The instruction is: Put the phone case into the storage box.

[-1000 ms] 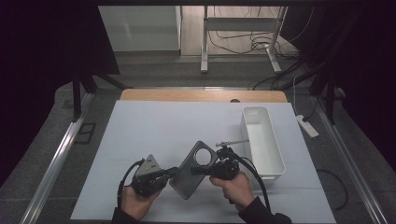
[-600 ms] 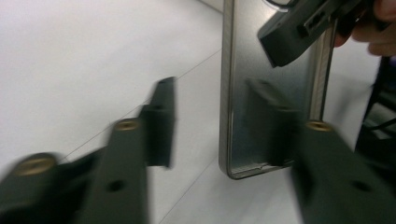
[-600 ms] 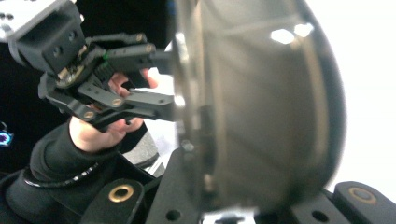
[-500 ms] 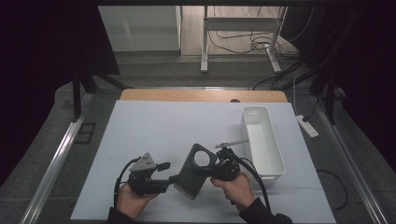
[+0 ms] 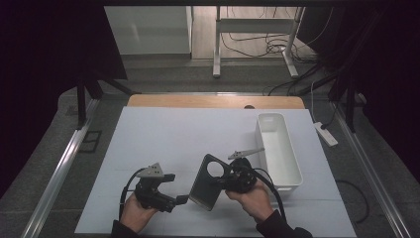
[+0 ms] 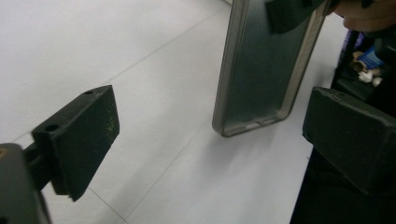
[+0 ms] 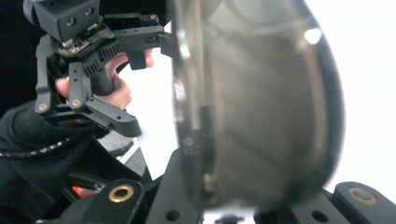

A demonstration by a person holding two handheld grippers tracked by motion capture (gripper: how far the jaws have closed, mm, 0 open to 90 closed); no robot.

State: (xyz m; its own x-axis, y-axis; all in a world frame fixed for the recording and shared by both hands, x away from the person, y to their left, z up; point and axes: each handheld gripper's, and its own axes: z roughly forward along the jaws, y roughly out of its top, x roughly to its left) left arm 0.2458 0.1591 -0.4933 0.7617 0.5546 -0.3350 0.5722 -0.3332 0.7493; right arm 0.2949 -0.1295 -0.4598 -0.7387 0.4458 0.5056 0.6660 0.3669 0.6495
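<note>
A person sits at a desk (image 5: 163,134) covered in white, holding a set of tongs in each hand. From above, the right tongs (image 5: 225,179) are clamped on a dark phone case (image 5: 210,181), gripping it near its upper end, where a large round camera opening is cut. The case is held up off the desk, tilted, its lower end pointing toward the person's left side. The right hand (image 5: 255,201) wraps the handle just behind the case.

The left tongs (image 5: 181,200) sit just beside the lower end of the case, close to its bottom corner. In the left gripper view their two black jaws stand wide apart with nothing between them, and the case hangs a little ahead of them, its hollow grey inside facing the camera and its bottom edge just above the white surface. The left hand (image 5: 136,210) holds these tongs low near the front edge of the desk.

In the right gripper view the case sits blurred and very close, pinched at the bottom, with the left tongs and hand beyond it.

A white rectangular bin (image 5: 277,148) stands on the desk near the right tongs, at the person's right.
</note>
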